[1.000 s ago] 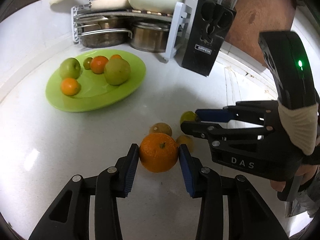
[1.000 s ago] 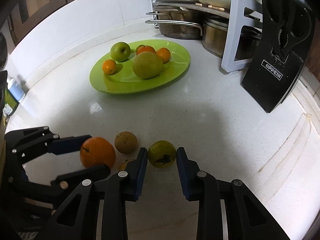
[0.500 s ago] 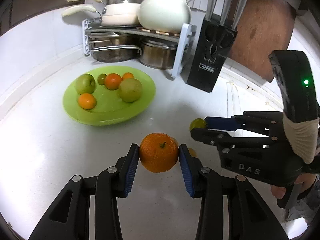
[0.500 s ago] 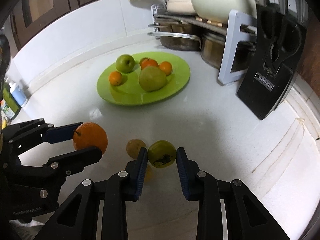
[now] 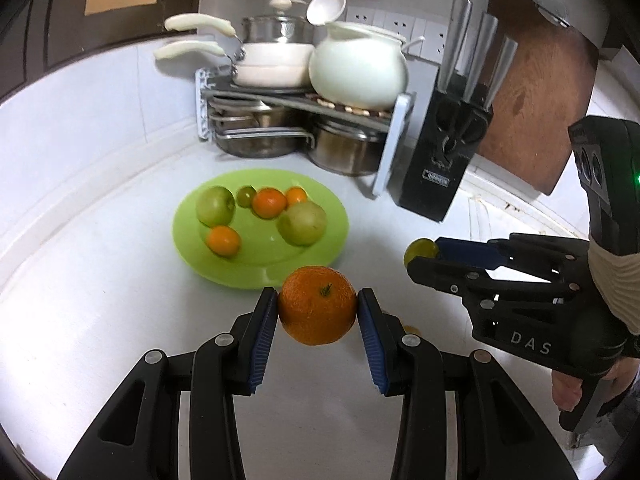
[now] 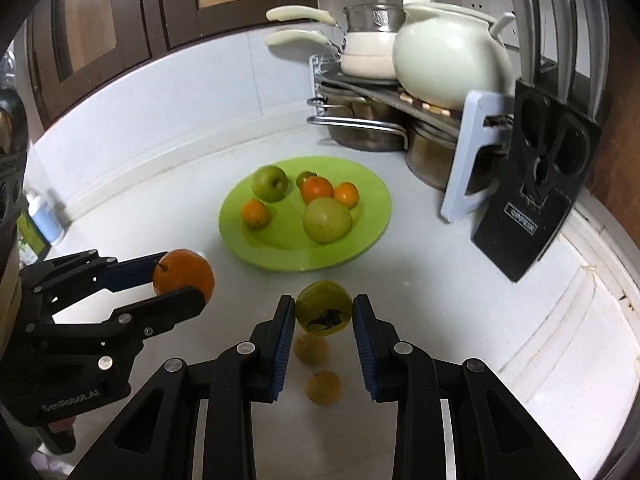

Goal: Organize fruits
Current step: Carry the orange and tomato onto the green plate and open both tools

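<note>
In the left wrist view, the left gripper (image 5: 318, 312) grasps an orange (image 5: 317, 305) between its blue pads, above the white counter (image 5: 100, 320). Behind it a green plate (image 5: 320, 248) carries six fruits, near the back of the counter, in front of a pot rack (image 5: 304, 100). At the right side, the right gripper (image 5: 424, 258) clamps a small green fruit (image 5: 418, 251).

In the right wrist view, the right gripper (image 6: 323, 316) grips the green fruit (image 6: 323, 313), which has a dark mark. Two small yellow fruits (image 6: 323, 387) lie on the counter (image 6: 460, 300) below it. The left gripper (image 6: 176, 280) holds the orange (image 6: 184, 274) at the left. A knife block (image 6: 536, 200) stands near the right edge.
</note>
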